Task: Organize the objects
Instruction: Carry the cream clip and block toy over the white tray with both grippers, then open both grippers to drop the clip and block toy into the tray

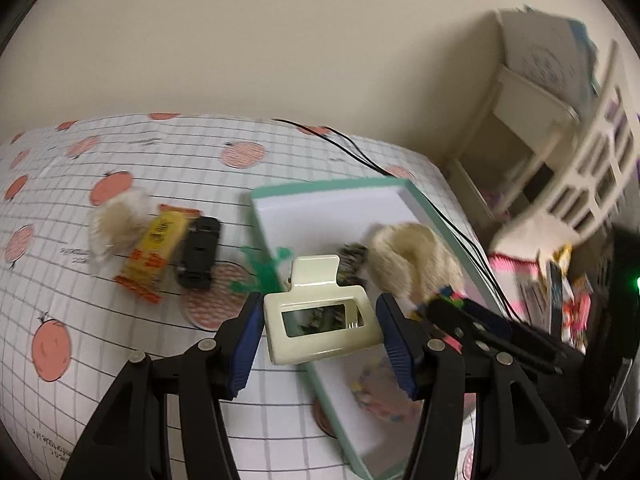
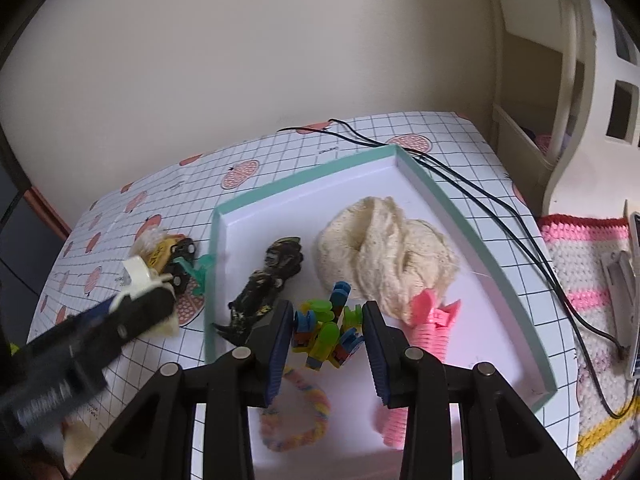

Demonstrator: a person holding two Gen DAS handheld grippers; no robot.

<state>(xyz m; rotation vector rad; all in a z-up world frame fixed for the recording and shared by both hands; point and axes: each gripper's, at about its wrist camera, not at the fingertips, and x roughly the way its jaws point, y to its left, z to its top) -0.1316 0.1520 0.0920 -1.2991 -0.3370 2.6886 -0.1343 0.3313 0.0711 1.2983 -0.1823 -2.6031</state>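
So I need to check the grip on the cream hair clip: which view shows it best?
The left wrist view: the cream hair clip fills the centre between the left gripper fingers, sharp and unobstructed. The right wrist view shows only a blurred part of it at the left edge.

A cream hair claw (image 1: 320,312) sits above a white tray (image 2: 516,280) rimmed in mint green, on a white grid-lined tablecloth (image 1: 100,360) printed with salmon-pink fruit. Inside lie a cream scrunchie (image 2: 384,252), a pink roller (image 2: 434,328) and a pastel rainbow band (image 2: 296,412).
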